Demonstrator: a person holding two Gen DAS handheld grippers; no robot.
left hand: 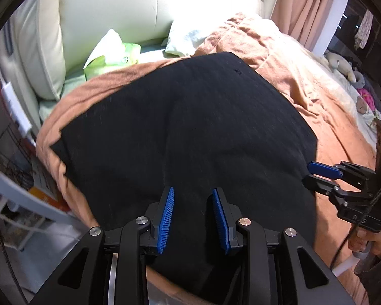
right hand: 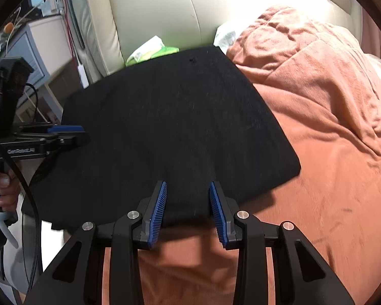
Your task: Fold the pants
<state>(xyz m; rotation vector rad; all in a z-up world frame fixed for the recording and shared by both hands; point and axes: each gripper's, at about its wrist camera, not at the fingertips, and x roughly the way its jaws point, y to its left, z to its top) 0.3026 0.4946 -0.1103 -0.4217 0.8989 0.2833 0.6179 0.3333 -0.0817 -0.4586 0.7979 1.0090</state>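
Note:
Black pants lie flat on an orange-pink blanket on a bed; they also show in the right wrist view. My left gripper is open, its blue pads over the near part of the pants, nothing between them. My right gripper is open at the pants' near edge, empty. In the left wrist view the right gripper sits at the pants' right edge. In the right wrist view the left gripper sits at the pants' left edge.
A cream padded headboard rises behind the bed. A green tissue pack and a white cloth lie near it. The blanket is bunched on the right. A white side table with cables stands to the left.

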